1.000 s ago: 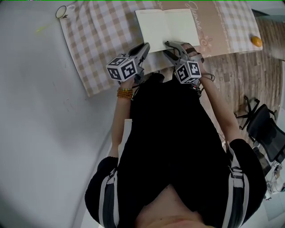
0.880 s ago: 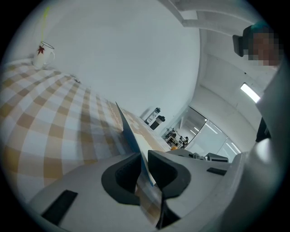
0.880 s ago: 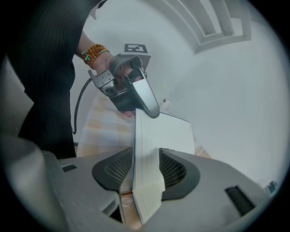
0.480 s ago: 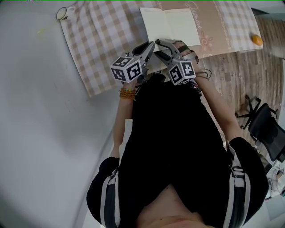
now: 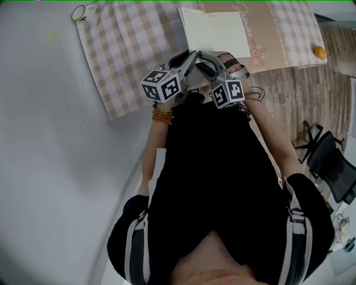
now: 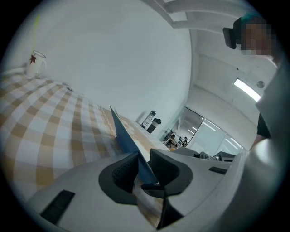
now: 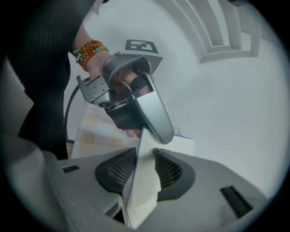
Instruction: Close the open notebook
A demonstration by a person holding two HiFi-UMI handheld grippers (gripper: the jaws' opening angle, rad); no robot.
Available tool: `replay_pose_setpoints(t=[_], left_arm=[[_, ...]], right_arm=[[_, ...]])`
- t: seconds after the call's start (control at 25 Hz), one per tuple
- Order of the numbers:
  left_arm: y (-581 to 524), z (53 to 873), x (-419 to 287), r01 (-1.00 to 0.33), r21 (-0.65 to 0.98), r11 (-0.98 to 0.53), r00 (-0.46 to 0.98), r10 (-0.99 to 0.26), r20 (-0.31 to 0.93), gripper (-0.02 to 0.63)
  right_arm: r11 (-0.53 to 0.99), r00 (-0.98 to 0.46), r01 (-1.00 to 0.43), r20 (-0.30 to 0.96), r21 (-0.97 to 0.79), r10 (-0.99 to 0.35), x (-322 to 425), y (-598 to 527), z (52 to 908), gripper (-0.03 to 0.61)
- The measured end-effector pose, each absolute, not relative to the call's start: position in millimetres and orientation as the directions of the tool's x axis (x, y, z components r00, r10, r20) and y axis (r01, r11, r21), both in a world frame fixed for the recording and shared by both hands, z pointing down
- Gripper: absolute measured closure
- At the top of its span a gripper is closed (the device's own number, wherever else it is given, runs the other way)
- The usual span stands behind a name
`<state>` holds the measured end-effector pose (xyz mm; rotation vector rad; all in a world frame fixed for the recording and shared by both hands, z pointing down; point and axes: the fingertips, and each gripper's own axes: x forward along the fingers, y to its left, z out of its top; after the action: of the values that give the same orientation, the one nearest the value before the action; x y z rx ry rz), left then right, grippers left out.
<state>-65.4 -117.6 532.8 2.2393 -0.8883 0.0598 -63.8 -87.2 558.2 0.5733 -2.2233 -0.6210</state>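
A: Left claw?
B: Jaws just eased apart. Notebook's blue-backed leaf stands between the pads, not pinched.
A: Right claw?
B: Jaws just came in, clamped on that same leaf. Left claw's jaw sits at the leaf's top edge.
A: Notebook itself?
B: Open on the checked cloth, toward its far edge, right of middle. Left leaf stands up, right half flat on the cloth. Both claws meet at its near edge, by the spine.
A: Else?
B: Mug at the cloth's far left corner. Orange by the cloth's right end.
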Motion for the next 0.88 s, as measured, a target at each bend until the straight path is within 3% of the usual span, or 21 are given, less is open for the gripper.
replay_pose_setpoints(t=[0.32,0.52,0.88], left_arm=[[-116.2,531.0,-63.2,-0.624,0.586,-0.517,0.760,-0.577,0.299,0.517],[-113.1,532.2,-64.6,-0.610,0.602,-0.515,0.767,-0.573,0.289,0.502],[-108.1,523.4,-59.9,-0.581,0.611,-0.538,0.790,-0.554,0.264,0.482]], right_arm=[[0.750,-0.581,-0.250,0.525,0.613,-0.622,-65.6,-93.7,559.3,0.402],[0.754,-0.584,-0.331,0.504,0.567,-0.636,-58.4,-89.1,553.8,0.491],[0.733,-0.579,-0.425,0.463,0.532,-0.672,-49.7,-86.8,543.1,0.518]])
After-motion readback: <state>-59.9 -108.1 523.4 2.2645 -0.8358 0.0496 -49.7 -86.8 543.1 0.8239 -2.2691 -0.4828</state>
